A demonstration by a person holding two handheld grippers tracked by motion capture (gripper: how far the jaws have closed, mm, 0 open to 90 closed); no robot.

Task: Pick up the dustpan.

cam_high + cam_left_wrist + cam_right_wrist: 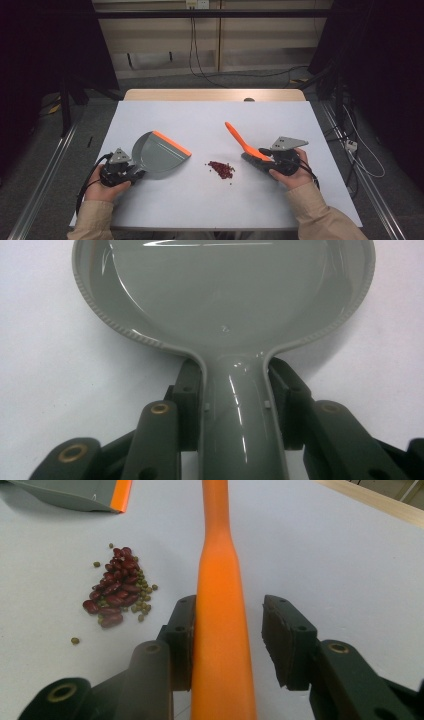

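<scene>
Dim room, lit desk
White-topped desk [200,125] with wooden far edge; grey floor [160,82]; pale wall panels [160,40]; black cables [195,55] hanging; dark curtains [45,60] either side.

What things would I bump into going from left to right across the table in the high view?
Left tool → grey dustpan → pile of beans → orange brush handle → right tool.
</scene>
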